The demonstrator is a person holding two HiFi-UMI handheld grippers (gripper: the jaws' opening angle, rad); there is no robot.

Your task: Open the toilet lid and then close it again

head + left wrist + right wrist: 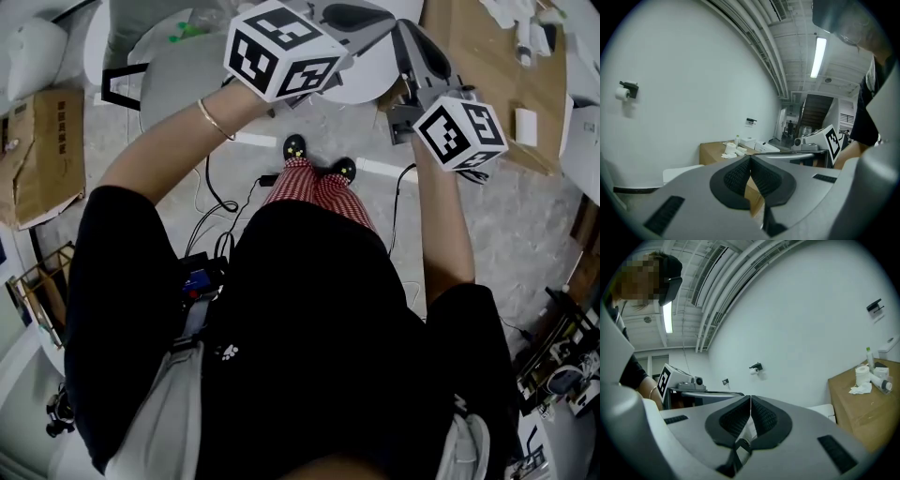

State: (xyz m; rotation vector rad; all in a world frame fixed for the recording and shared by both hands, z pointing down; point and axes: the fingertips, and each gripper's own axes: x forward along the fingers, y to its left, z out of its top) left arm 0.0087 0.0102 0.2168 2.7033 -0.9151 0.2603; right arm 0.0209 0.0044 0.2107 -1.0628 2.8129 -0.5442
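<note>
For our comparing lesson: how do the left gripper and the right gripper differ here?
In the head view the left gripper sits higher up the picture than the right gripper. The arm holding the left gripper wears a bracelet; the one holding the right gripper shows none. Both are shut with nothing between their jaws.

Head view downward, gripper views wallward

A cardboard box (42, 155) and cables (210, 190) lie on the floor (525, 234).
</note>
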